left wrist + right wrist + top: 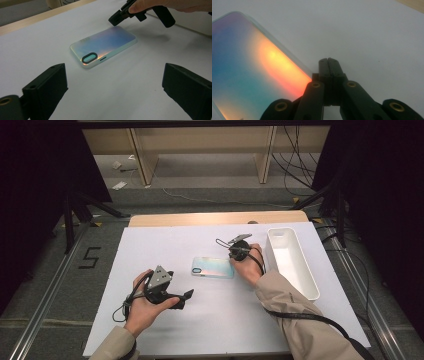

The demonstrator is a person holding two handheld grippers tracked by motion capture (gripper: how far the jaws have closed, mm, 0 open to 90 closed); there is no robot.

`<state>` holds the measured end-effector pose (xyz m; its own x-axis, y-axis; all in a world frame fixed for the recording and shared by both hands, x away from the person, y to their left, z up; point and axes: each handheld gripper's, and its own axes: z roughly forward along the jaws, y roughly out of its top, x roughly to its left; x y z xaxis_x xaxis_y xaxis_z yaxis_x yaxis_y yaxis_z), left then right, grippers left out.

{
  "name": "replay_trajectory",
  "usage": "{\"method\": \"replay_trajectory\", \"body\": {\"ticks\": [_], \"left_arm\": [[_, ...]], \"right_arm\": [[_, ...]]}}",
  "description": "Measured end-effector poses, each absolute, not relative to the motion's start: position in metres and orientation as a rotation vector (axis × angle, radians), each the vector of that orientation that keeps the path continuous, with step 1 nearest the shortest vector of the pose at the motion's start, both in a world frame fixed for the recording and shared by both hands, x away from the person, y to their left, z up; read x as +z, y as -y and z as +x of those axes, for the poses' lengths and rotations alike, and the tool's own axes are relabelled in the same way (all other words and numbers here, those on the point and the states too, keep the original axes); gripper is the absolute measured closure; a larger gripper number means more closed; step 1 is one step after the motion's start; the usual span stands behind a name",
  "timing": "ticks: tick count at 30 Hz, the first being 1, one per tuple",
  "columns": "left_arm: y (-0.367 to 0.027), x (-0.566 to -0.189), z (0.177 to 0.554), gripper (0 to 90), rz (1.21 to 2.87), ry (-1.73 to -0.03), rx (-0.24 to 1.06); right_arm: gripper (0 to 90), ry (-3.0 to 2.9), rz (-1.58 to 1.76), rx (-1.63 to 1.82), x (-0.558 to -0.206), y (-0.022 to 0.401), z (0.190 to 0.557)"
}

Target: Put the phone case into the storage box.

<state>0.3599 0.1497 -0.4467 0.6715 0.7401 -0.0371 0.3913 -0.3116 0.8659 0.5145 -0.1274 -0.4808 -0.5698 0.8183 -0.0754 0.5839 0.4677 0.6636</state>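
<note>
While the left gripper waits wide open and empty at lower left, the right gripper, jaws closed on nothing, sits at the right end of the flat iridescent phone case mid-worktop, apparently set to nudge it, which needs a steady sideways push.

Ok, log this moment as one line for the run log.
left gripper: open, off the phone case | right gripper: shut, empty, at the case's corner | white bin: empty
</note>
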Motion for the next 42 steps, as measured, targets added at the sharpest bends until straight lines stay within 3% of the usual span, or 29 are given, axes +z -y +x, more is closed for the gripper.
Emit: {"method": "replay_trajectory", "body": {"ticks": [24, 42], "left_arm": [[-0.150, -0.450, 0.362, 5.9, 1.950, -0.897, 0.456], [-0.150, -0.450, 0.362, 6.1, 1.953, -0.898, 0.453]], "right_arm": [[90.0, -2.446, 1.105, 0.819, -0.470, 0.117, 0.496], [90.0, -2.422, 1.145, 0.815, -0.481, 0.118, 0.509]]}}
